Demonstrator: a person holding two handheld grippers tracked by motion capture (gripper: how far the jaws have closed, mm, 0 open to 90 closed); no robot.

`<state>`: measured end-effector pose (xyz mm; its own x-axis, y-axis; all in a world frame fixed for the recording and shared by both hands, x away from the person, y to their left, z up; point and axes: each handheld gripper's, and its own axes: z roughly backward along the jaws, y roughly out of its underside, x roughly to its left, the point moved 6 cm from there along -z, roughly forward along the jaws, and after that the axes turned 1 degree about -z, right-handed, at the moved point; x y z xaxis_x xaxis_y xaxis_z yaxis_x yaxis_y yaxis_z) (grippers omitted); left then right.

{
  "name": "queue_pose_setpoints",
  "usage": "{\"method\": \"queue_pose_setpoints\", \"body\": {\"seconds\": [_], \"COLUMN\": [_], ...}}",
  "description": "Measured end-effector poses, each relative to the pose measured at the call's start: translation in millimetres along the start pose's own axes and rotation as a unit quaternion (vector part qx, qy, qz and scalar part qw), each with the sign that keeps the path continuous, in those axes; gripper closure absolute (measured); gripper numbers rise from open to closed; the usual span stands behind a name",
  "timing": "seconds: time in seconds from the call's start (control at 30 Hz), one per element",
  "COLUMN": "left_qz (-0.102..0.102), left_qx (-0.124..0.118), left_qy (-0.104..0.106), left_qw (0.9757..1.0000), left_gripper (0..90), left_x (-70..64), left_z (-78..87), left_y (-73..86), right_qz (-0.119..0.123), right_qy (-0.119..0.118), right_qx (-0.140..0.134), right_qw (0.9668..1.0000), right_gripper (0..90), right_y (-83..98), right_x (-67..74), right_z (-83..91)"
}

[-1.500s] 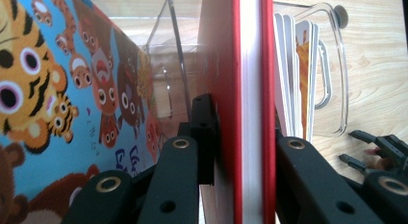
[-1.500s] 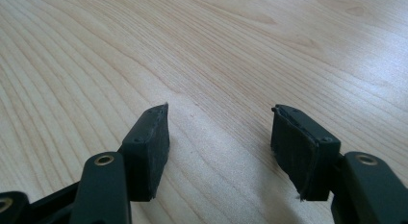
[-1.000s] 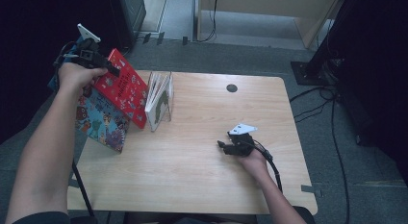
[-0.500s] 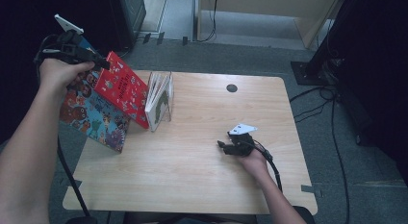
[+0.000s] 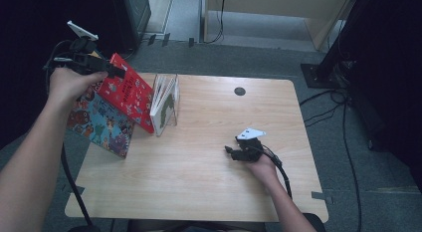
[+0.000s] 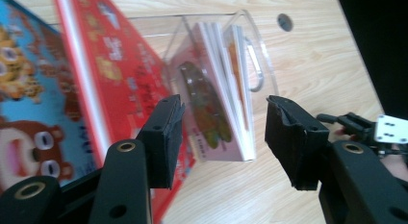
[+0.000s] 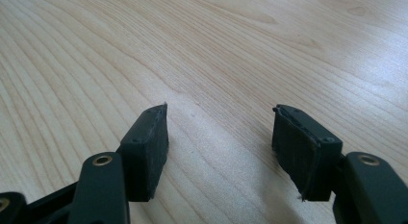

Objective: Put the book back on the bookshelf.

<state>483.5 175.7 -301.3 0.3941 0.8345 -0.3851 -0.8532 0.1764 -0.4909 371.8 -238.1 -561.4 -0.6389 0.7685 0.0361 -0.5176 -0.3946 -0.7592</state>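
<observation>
A red picture book (image 5: 127, 95) leans on a clear acrylic stand (image 5: 171, 110) that holds thin books (image 5: 163, 100). A blue cartoon book (image 5: 99, 125) leans behind the red one at the table's left edge. My left gripper (image 5: 118, 71) hovers by the red book's top corner. Its jaws have just been opening and nothing is between them. From the left gripper (image 6: 223, 118) I look past the red book (image 6: 110, 65) and blue book (image 6: 29, 89) onto the stand (image 6: 260, 56). My right gripper (image 5: 231, 151) rests low on the table, open (image 7: 219, 132) over bare wood.
The wooden table (image 5: 209, 192) has a round cable hole (image 5: 240, 91) at the back. Cables trail on the grey floor (image 5: 338, 97) to the right. Dark furniture stands behind the table's left corner.
The left gripper's jaws have spread and come off the red book's top edge, and that hand has shifted a little. The red book stays leaning. The right hand has not moved.
</observation>
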Motion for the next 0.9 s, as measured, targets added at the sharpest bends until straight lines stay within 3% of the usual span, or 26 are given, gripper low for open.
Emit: {"method": "queue_pose_setpoints", "body": {"seconds": [0.3,0.43,0.63,0.7,0.9], "left_qz": [-0.024,-0.039,-0.060,-0.069,-0.075], "left_qx": [0.002,0.002,0.005,0.005,0.022], "left_qy": [0.006,0.018,0.057,0.060,0.078], "left_qw": [0.9997,0.9991,0.9966,0.9958,0.9939], "left_gripper": [45.4,44.6,43.8,43.8,43.4], "left_x": [-27.3,-41.1,-67.5,-74.1,-84.1], "left_z": [-8.6,-15.7,-35.8,-43.2,-66.9], "left_y": [8.7,15.8,36.2,43.4,66.2], "right_qz": [-0.001,-0.001,-0.001,-0.001,0.002], "right_qy": [0.000,0.000,-0.002,-0.002,-0.002], "right_qx": [0.001,0.000,0.002,0.003,0.002], "right_qw": [1.0000,1.0000,1.0000,1.0000,1.0000], "right_gripper": [37.1,37.1,36.5,36.3,36.0], "right_y": [0.8,0.8,1.2,1.2,1.5], "right_x": [1.2,1.2,1.9,1.9,2.5], "right_z": [0.9,0.8,1.2,1.3,1.5]}}
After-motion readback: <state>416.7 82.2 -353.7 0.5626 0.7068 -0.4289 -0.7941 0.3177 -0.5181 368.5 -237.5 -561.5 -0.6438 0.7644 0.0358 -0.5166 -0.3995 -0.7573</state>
